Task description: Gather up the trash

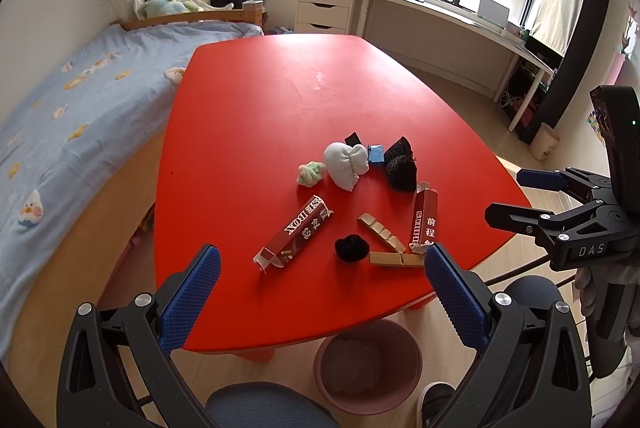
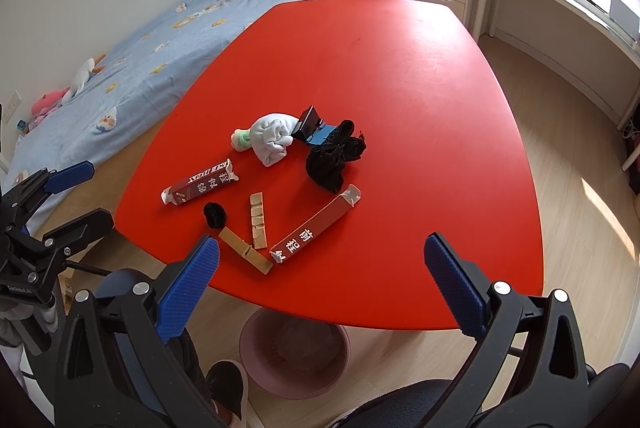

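Note:
Trash lies on the near part of the red table (image 1: 260,100) (image 2: 400,76): two dark red cartons (image 1: 296,234) (image 1: 424,222) (image 2: 202,186) (image 2: 316,224), tan strips (image 1: 382,236) (image 2: 258,214), a small black ball (image 1: 351,248) (image 2: 215,214), a white cloth bundle (image 1: 346,162) (image 2: 272,138), a green wad (image 1: 311,172) (image 2: 241,140), a black crumpled net (image 1: 401,164) (image 2: 334,156) and a blue piece (image 1: 376,153) (image 2: 320,135). My left gripper (image 1: 322,288) (image 2: 82,192) is open above the table's near edge. My right gripper (image 2: 320,284) (image 1: 508,196) is open and empty too.
A pink bin (image 1: 368,364) (image 2: 296,352) stands on the floor under the table's near edge. A bed with a blue sheet (image 1: 80,100) (image 2: 160,40) runs along the left. White drawers (image 1: 326,2) and a long desk (image 1: 460,24) stand under the windows.

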The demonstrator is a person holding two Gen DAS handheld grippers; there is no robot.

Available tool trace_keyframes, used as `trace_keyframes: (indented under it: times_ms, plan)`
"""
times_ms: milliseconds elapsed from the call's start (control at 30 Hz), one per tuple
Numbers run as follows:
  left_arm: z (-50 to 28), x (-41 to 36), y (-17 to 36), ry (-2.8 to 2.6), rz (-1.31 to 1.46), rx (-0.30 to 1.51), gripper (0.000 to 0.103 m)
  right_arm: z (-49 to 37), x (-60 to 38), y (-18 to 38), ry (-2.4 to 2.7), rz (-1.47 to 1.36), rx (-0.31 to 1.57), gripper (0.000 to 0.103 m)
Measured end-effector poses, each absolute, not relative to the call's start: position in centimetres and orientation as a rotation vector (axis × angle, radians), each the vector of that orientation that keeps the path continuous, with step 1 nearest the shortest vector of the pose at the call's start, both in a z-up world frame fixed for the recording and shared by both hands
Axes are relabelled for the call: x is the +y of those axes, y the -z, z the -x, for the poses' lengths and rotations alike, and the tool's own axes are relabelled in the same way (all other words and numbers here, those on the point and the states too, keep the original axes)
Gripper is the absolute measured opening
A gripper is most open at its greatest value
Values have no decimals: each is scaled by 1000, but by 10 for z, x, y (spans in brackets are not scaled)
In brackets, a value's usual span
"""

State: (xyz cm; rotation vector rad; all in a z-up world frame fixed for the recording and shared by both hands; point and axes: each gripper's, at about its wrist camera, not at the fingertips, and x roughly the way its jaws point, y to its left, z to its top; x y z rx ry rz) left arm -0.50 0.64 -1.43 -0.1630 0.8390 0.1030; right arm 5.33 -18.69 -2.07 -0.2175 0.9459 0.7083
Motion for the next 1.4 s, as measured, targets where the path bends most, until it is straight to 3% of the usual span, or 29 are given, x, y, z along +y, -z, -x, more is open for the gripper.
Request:
trace_keyframes:
  times_ms: [433, 1133, 1200, 1267, 1400]
  plan:
    - [-9, 21, 25, -94, 122, 870, 98, -70, -176, 29, -672, 201, 1021, 100]
    - [-70, 45, 83, 14, -37, 1085, 97, -117, -155, 82, -521, 147, 1224, 100]
    - [-71, 44, 87, 9, -44, 1090, 94, -115, -153, 84, -524, 155, 1227, 94]
    - [-71, 44, 89, -2, -42, 1099, 80, -114, -152, 86, -523, 174, 1233, 86]
    - [-70, 42, 92, -14, -31, 1099, 71, -110, -147, 92, -530, 202, 1239, 77]
